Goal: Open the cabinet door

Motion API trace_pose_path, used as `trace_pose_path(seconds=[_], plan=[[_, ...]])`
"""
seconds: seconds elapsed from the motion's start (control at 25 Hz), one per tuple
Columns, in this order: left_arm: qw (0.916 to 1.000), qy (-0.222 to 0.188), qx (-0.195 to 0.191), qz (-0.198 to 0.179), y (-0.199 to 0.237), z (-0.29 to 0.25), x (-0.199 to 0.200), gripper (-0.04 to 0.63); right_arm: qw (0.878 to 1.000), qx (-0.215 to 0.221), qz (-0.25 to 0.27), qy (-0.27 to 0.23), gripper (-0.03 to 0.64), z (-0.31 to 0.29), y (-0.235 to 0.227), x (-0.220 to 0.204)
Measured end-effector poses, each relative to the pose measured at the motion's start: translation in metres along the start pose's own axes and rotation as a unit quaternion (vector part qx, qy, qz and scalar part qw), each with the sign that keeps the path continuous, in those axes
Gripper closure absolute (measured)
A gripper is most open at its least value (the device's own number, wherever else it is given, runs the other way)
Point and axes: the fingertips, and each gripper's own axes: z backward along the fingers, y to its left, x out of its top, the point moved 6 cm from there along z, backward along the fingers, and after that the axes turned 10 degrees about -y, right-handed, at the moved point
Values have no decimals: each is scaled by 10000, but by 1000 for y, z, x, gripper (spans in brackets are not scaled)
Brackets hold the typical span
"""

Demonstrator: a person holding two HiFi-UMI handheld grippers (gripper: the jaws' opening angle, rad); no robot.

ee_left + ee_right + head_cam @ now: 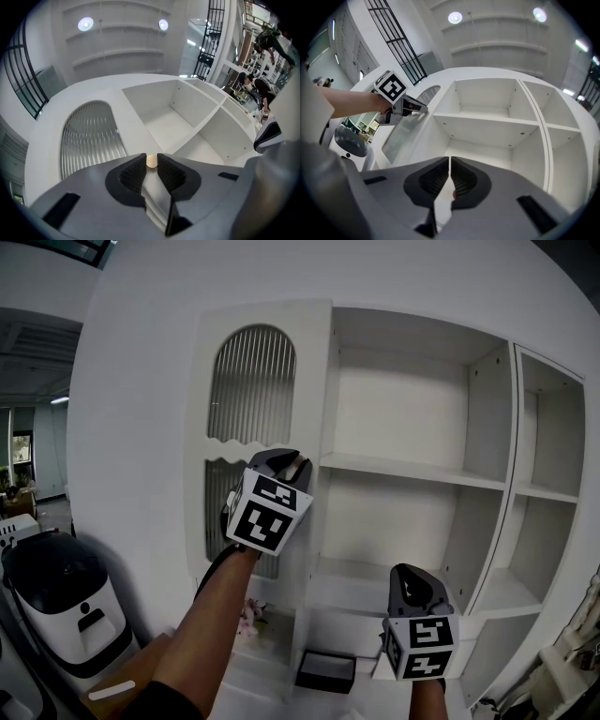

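The white cabinet door (251,381) has an arched ribbed-glass panel and stands left of the open shelves (412,470). My left gripper (286,463) is raised at the door's right edge, about mid-height. In the left gripper view a small beige knob (151,161) sits between the tips of that gripper (151,162), and both pads touch it. My right gripper (412,579) hangs lower, in front of the bottom shelves, apart from the door. In the right gripper view its jaws (450,164) are together with nothing between them, and the left gripper (405,104) shows at the door.
A black-and-white appliance (56,596) stands at the lower left beside a cardboard piece (122,681). A black box (325,669) lies under the shelves, with pink flowers (251,615) near the door's foot. A vertical divider (497,484) splits the shelves at the right.
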Motion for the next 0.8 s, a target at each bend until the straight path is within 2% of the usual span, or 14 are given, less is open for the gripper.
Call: trace_pose_path(seconds=[0.8], plan=[[9997,16,-137,-179,0,-1,-4,518,9996,97,64,-268,594,-17,11,17]])
